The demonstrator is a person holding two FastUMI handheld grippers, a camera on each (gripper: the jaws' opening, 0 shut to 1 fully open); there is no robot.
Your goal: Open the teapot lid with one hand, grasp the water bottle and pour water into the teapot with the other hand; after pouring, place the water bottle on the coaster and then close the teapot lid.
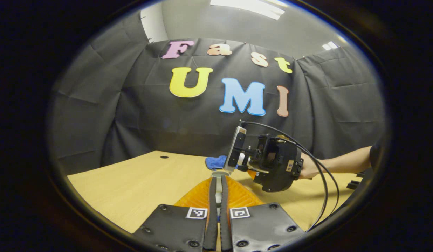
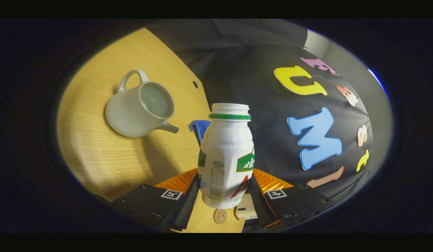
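Note:
My right gripper (image 2: 224, 176) is shut on a white plastic water bottle (image 2: 226, 154) with a green neck ring, no cap on it, its mouth pointing away from the camera. Left of the bottle a pale grey teapot (image 2: 139, 110) stands on the wooden table (image 2: 97, 154), lid off, with water inside and its spout toward the bottle. My left gripper (image 1: 218, 180) is shut on a thin pale piece, the teapot lid (image 1: 220, 173), held above the table. The right gripper's body (image 1: 276, 164) shows just beyond it, held by a hand (image 1: 309, 168).
A blue coaster or cloth (image 2: 199, 127) lies on the table behind the bottle, also seen as a blue patch (image 1: 216, 161) past my left fingertips. Black cables (image 1: 325, 182) trail from the right gripper. A small dark hole (image 1: 164, 157) marks the tabletop.

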